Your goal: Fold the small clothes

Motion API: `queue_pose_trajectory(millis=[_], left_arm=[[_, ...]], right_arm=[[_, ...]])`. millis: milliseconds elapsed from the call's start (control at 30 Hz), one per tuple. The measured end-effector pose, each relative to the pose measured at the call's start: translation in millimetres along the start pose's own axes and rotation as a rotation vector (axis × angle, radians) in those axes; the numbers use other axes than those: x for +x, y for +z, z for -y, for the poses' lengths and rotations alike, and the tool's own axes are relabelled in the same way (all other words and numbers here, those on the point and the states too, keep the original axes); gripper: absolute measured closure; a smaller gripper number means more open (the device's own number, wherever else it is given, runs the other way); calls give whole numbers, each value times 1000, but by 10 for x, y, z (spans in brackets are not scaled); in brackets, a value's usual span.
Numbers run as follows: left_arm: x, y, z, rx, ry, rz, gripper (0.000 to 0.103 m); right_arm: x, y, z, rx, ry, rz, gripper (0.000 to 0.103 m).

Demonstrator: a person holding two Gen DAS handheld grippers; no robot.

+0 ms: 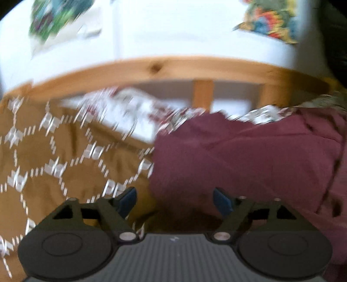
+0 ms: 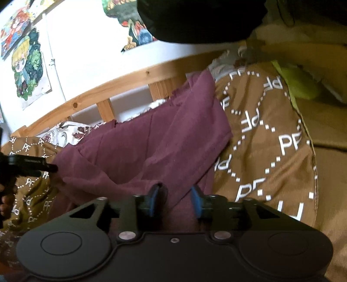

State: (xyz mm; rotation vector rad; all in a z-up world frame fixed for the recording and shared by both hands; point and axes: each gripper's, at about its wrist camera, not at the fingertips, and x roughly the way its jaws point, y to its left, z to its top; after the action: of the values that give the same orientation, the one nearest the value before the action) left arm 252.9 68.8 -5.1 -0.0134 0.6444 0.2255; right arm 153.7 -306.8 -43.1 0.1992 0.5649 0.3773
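Note:
A maroon garment (image 1: 249, 156) lies crumpled on a brown blanket with white PF print (image 1: 43, 151). In the left wrist view, my left gripper (image 1: 174, 200) is open and empty, just above the garment's left edge. In the right wrist view, the maroon garment (image 2: 141, 147) spreads from the middle to the near edge. My right gripper (image 2: 174, 200) is open, with the garment's near edge lying between and under its fingers. The left gripper (image 2: 28, 167) shows at the far left, at the garment's other end.
A wooden bed rail (image 1: 156, 67) runs behind the blanket (image 2: 271, 141), with a white wall and posters (image 2: 28, 65) above. A floral pillow (image 2: 65, 132) lies by the rail. A lime green object (image 2: 299, 84) sits at the right. A dark shape (image 2: 195, 19) hangs overhead.

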Motion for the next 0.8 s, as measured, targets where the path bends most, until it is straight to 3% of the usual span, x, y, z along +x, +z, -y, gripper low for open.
queue_pose_trajectory(millis=[133,267,400,533,633,733,767,800], left_arm=[[-66,85,329,167,-70,66,18],[86,120,683,314,-104,44,18],[430,109,889,423,-40,-21,31],[590,84,901,411,-20,-19,31],[603,60,922,398,4,6,32],[630,76,928,365,37,15,34],[640,94,930,351,47,15,34],[652,105,933,339,61,14,35]], right_arm=[[46,-10,-46,-39,42,34,43],[49,13,-65,-52,76,59,32],[14,29,-100,-110,109,97,30],[8,43,-100,-126,142,101,30],[71,25,-131,-150,139,75,36],[175,-5,-154,-171,137,37,56],[211,-17,-160,-171,140,25,68],[240,-24,-162,-170,136,13,88]])
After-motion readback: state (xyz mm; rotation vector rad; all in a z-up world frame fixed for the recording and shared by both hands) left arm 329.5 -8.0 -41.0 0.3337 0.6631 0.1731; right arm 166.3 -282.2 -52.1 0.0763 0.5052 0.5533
